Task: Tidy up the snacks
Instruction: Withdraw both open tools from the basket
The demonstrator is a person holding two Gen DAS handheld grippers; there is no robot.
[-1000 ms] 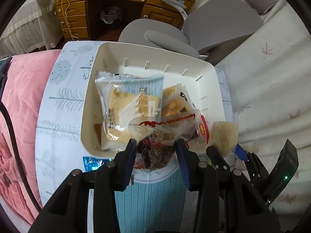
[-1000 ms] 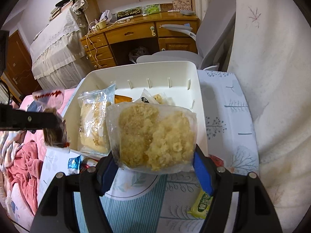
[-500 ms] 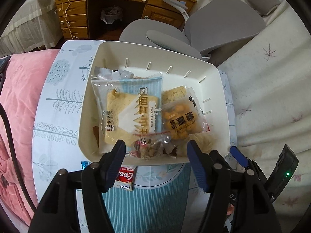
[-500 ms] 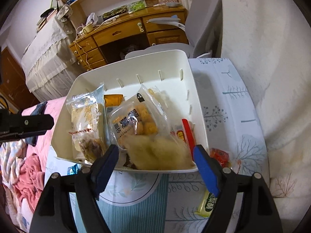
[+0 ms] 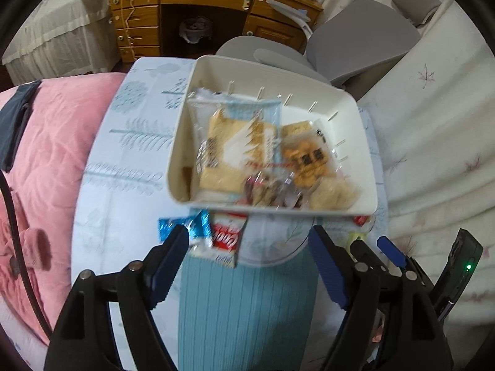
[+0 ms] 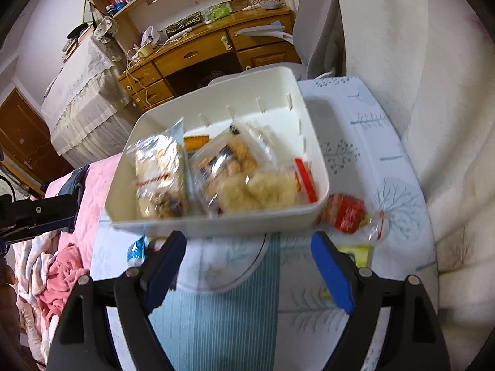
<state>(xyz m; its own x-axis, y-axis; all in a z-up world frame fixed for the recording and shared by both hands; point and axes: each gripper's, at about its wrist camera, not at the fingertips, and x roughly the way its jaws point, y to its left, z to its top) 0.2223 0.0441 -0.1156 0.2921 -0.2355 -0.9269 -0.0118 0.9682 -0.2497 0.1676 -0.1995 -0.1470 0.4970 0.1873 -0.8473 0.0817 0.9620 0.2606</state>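
Bin: a white plastic bin (image 5: 365, 154) sat on the patterned tabletop (image 5: 130, 160), toward its far edge and right side.
Bin contents: a large pale cake packet (image 5: 235, 145) lay along the left side; an orange cracker packet (image 5: 306, 160) lay to its right; a clear bag of dark snacks (image 5: 269, 188) and a pale crumbly bag (image 5: 334, 194) rested against the near wall.
Left hand-held gripper (image 5: 247, 244): its jaws had just been opening and stood spread, with nothing between them, hanging over the tabletop on the near side of the bin.
Right hand-held gripper (image 6: 247, 250): its jaws had just been opening further and stood spread and empty, also on the near side of the bin.
Loose snacks: a blue packet (image 5: 182, 225) and a red-and-white packet (image 5: 227, 238) lay on the tabletop just beside the bin's near wall.
Only in the right wrist view: a red wrapped snack (image 6: 346, 213) beside the bin's near right corner, a yellow-green packet (image 6: 355, 252) nearer the tabletop's near edge, and a red strip (image 6: 304, 179) inside the bin by its right wall.
Only in the left wrist view: the red-and-white packet, and the right hand-held gripper's blue pads at lower right.
Sharpness: both views were blurred, so packet print could not be read.
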